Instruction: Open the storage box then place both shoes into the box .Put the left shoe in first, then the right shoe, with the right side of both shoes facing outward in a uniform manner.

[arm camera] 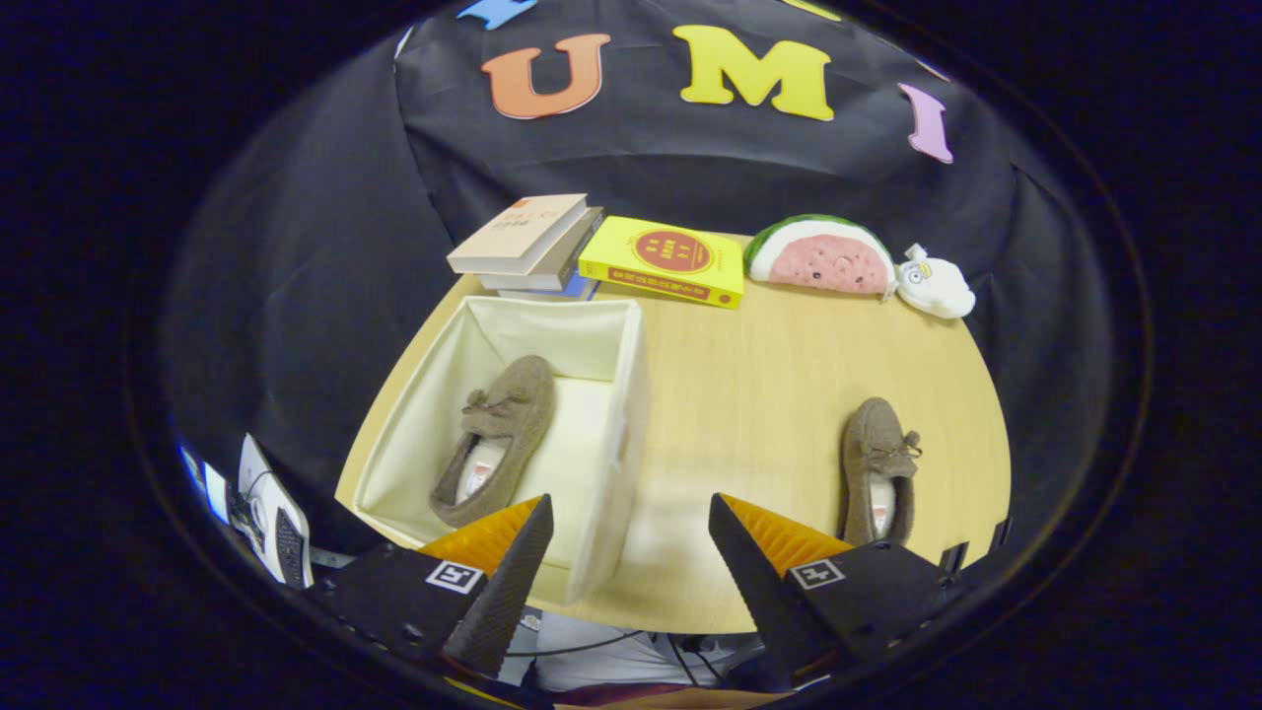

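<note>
A cream fabric storage box (611,340) stands open on the left part of the wooden table (769,394). One brown slipper-style shoe (498,434) lies inside it, leaning along the left side of the box floor, toe pointing away. The other brown shoe (877,463) lies on the table to the right, just beyond my right finger, toe also pointing away. My gripper (631,518) hovers above the table's near edge, open, with nothing between its fingers. The left finger (513,572) overlaps the box's near right corner.
At the back of the table sit a stack of books (527,247), a yellow book (666,261), a watermelon-slice plush (823,256) and a small white plush (935,284). Bare wood stretches between the box and the loose shoe.
</note>
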